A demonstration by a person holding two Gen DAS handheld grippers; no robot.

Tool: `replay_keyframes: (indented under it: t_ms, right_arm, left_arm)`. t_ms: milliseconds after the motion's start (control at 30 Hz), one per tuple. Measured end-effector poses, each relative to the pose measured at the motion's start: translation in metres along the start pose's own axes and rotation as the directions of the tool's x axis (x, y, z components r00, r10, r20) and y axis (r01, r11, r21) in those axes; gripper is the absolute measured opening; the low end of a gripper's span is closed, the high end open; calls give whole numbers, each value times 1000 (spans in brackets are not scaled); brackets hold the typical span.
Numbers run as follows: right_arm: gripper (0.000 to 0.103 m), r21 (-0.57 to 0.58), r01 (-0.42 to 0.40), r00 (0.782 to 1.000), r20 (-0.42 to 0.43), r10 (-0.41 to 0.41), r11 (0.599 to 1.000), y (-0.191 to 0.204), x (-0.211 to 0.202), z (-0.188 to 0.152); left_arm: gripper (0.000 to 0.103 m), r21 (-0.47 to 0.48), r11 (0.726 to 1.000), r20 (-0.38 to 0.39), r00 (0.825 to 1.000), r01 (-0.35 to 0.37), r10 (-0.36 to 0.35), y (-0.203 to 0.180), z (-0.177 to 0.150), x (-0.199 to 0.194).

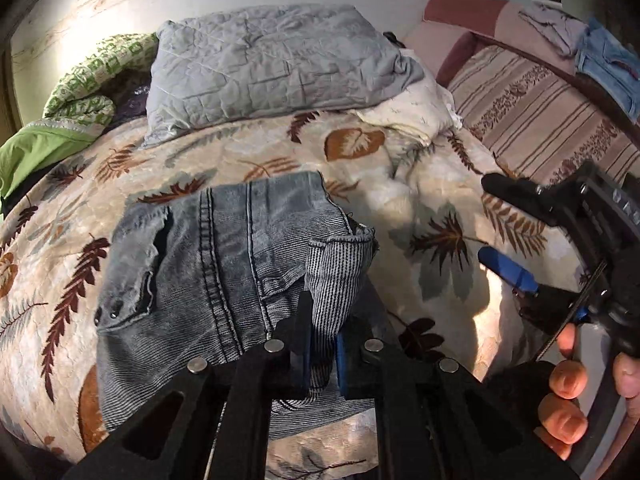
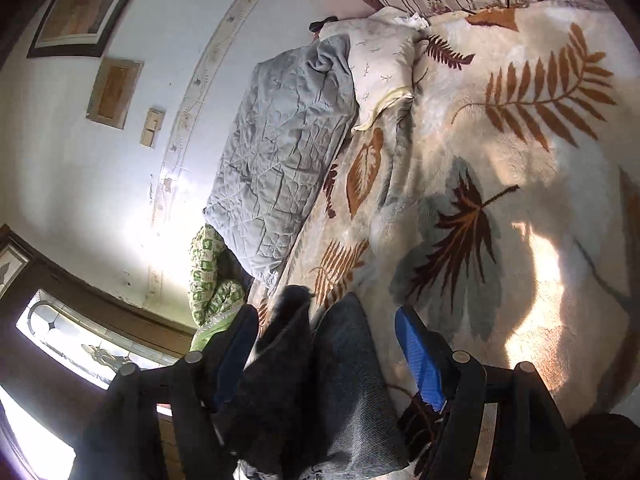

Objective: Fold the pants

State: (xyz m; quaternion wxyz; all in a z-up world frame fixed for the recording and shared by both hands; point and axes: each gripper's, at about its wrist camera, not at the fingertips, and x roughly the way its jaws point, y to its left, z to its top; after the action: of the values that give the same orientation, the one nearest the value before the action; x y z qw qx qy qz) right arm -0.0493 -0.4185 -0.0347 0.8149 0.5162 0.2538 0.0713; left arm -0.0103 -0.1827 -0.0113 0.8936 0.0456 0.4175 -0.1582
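Grey-blue jeans (image 1: pixel 224 280) lie bunched on a bed with a leaf-patterned blanket (image 1: pixel 420 200). My left gripper (image 1: pixel 322 344) is shut on a fold of the jeans near the waistband, with the ribbed inner fabric standing up between its fingers. My right gripper (image 1: pixel 486 220) is at the right, open, above the blanket and apart from the jeans. In the right wrist view, denim (image 2: pixel 340 392) lies between the spread fingers of the right gripper (image 2: pixel 324 344), whose blue pad (image 2: pixel 420 364) stands clear of the cloth.
A grey quilted pillow (image 1: pixel 272 64) and a cream pillow (image 1: pixel 416 108) lie at the head of the bed. A green patterned blanket (image 1: pixel 92 84) is at the far left. A striped sofa (image 1: pixel 532 120) with clothes on it stands at the right.
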Motion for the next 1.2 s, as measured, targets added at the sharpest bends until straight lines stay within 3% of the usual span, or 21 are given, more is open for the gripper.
replay_keyframes:
  t_ms: [100, 167, 267, 300, 333, 433, 500, 567, 633, 700, 767, 833, 900, 1000, 1100, 1200]
  right_arm:
    - [74, -24, -1, 1000, -2, 1, 1000, 4, 1, 1]
    - [74, -20, -3, 1000, 0, 3, 1000, 2, -1, 0]
    - [75, -7, -2, 1000, -12, 2, 1000, -1, 3, 0]
    - [75, -13, -1, 1000, -22, 0, 1000, -1, 5, -2]
    - [75, -25, 1, 999, -32, -2, 1000, 1, 7, -4]
    - [75, -102, -4, 999, -53, -1, 995, 14, 10, -10]
    - [75, -175, -36, 997, -71, 24, 984, 27, 12, -16]
    - [75, -227, -104, 988, -137, 74, 968, 41, 18, -26]
    - [75, -234, -174, 958, -263, 110, 957, 49, 32, -41]
    - [75, -223, -199, 920, -377, 104, 954, 50, 47, -60]
    - [75, -224, -118, 896, -443, 7, 967, 38, 61, -76]
    - [75, -200, 7, 858, -502, -108, 980, 12, 77, -89]
    - [74, -153, 5, 871, -485, -80, 988, 8, 73, -85]
    - [75, -178, 15, 885, -456, -96, 984, 17, 64, -83]
    - [75, -165, 2, 878, -471, -81, 986, 21, 62, -82]
    - [75, -89, -19, 873, -487, -27, 996, 21, 69, -78]
  left_arm:
    - [10, -11, 1000, -81, 996, 22, -23, -2, -12, 23]
    - [10, -44, 996, -86, 993, 74, -78, 5, -10, 18]
    - [28, -125, 969, -112, 968, 212, -226, 22, -1, 3]
    - [41, -160, 953, -107, 955, 257, -275, 28, 0, -6]
    - [51, -187, 939, -82, 948, 289, -309, 36, 1, -18]
    - [60, -219, 916, 48, 942, 336, -334, 62, 0, -60]
    - [65, -247, 929, 118, 960, 275, -253, 86, -3, -80]
    - [65, -312, 934, 128, 982, 173, -139, 110, -10, -84]
    - [65, -372, 923, 86, 994, 98, -71, 129, -19, -78]
    - [65, -403, 913, 78, 996, 68, -40, 142, -26, -71]
    - [68, -388, 922, 12, 1000, 17, -14, 140, -32, -54]
    - [71, -365, 931, -117, 993, -25, -19, 137, -44, -25]
    - [71, -385, 923, -114, 993, -21, -25, 140, -52, -19]
    - [71, -425, 905, -54, 997, 20, -47, 148, -51, -36]
    - [75, -394, 919, 20, 1000, 26, -20, 147, -46, -50]
    - [77, -389, 921, -66, 997, 15, -44, 144, -50, -27]
